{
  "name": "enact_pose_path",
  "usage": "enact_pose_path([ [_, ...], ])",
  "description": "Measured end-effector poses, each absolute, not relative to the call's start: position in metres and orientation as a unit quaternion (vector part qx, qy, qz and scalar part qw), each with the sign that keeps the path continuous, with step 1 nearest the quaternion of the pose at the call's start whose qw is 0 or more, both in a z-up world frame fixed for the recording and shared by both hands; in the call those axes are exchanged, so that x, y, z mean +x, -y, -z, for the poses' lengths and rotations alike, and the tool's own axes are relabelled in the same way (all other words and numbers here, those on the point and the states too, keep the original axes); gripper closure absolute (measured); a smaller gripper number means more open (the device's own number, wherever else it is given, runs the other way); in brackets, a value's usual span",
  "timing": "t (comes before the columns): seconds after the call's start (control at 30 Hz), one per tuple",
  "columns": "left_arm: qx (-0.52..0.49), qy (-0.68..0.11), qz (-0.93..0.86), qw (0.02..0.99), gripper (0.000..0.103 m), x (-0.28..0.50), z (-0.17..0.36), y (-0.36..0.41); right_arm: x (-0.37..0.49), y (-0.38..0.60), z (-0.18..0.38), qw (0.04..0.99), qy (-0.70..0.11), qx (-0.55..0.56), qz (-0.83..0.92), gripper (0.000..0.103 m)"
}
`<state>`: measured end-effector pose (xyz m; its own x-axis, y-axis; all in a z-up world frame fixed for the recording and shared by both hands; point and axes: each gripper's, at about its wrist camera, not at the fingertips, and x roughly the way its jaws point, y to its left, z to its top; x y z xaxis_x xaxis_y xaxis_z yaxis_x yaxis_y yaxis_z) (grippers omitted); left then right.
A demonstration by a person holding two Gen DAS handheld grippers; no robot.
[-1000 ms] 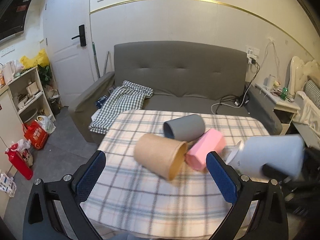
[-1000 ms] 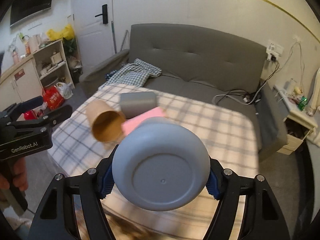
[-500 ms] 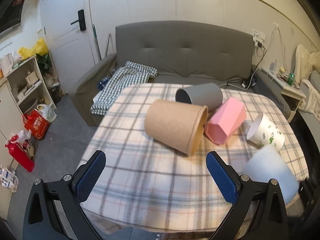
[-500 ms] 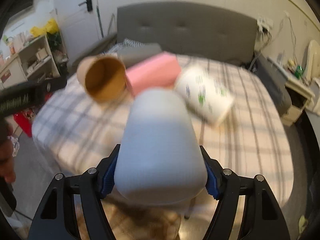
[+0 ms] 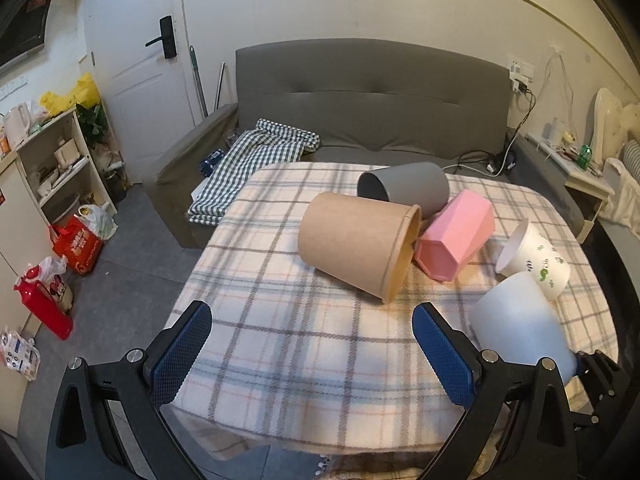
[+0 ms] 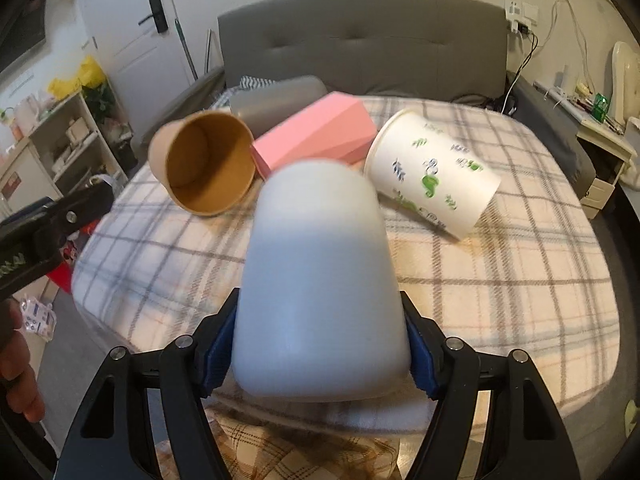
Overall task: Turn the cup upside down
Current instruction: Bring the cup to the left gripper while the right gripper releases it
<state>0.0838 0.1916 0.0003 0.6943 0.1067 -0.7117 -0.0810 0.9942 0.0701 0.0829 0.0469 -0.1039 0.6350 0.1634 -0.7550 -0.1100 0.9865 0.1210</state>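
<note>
My right gripper [image 6: 318,354] is shut on a pale blue cup [image 6: 320,276], its closed bottom pointing away from me and upward, near the table's front edge. The same cup shows in the left wrist view [image 5: 524,324] at the table's near right. My left gripper [image 5: 312,352] is open and empty over the front of the table. A brown paper cup [image 5: 360,244], a grey cup [image 5: 404,188], a pink faceted cup [image 5: 456,236] and a white printed cup [image 5: 534,256] lie on their sides on the table.
The table has a plaid cloth [image 5: 280,320]. A grey sofa [image 5: 368,96] with a checked cloth [image 5: 256,152] stands behind it. Shelves [image 5: 56,160] and bags [image 5: 76,244] are on the left, a bedside table [image 5: 576,168] on the right.
My right gripper has turned the pale blue cup from bottom-facing-me to bottom pointing away and brought it low over the table's front edge. The left gripper's view moved closer to the table.
</note>
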Motion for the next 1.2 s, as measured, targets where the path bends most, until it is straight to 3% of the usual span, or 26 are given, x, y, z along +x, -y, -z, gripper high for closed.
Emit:
enact_pose_path([
  [0.07,0.014,-0.388,-0.047,0.920,0.000,0.081,-0.003,-0.188,0.074,-0.040,0.092,0.911,-0.403,0.039,-0.075,0.015],
  [0.5,-0.032,-0.388,0.016,0.921,0.000,0.049,-0.021,-0.127,0.018,0.048,0.028,0.943,-0.331,0.041,0.010,0.015],
  [1.2,-0.013,-0.453,0.037,0.890,0.000,0.062,0.048,-0.044,0.024,0.117,0.089,0.927,-0.362,0.092,0.041,0.015],
])
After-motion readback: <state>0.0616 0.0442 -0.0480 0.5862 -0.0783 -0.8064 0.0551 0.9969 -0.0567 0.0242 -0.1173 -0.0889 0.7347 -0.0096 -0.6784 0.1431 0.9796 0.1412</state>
